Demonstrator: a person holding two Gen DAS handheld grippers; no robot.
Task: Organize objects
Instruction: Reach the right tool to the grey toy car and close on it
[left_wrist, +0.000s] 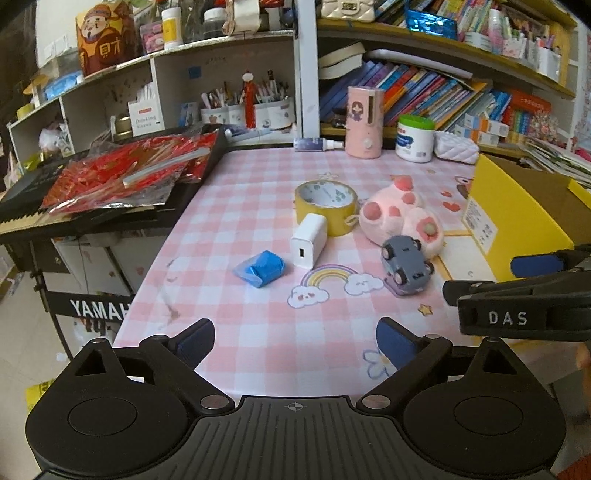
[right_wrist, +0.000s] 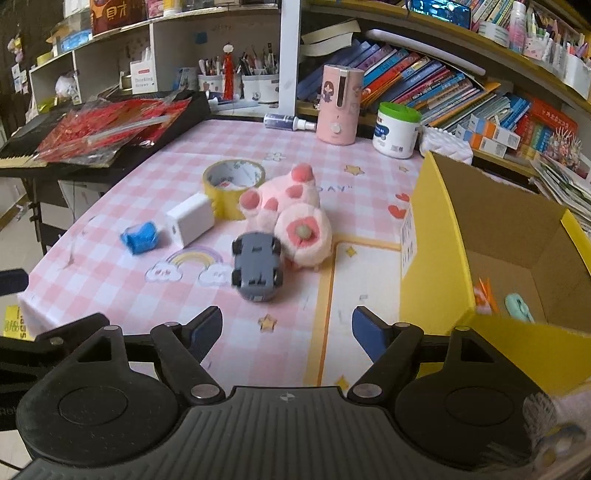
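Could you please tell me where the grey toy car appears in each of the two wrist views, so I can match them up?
Left wrist view: the grey toy car lies right of centre, wheels up, just in front of the pink plush paw.
Right wrist view: the car sits near the centre, again in front of the paw.
Shared landmark: the yellow tape roll behind the white charger.

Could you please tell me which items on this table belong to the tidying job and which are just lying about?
For the job: toy car, pink plush, white charger, blue packet, tape roll, yellow box.

Lying about: pink humidifier, green-lidded jar, spray bottle, keyboard, books.
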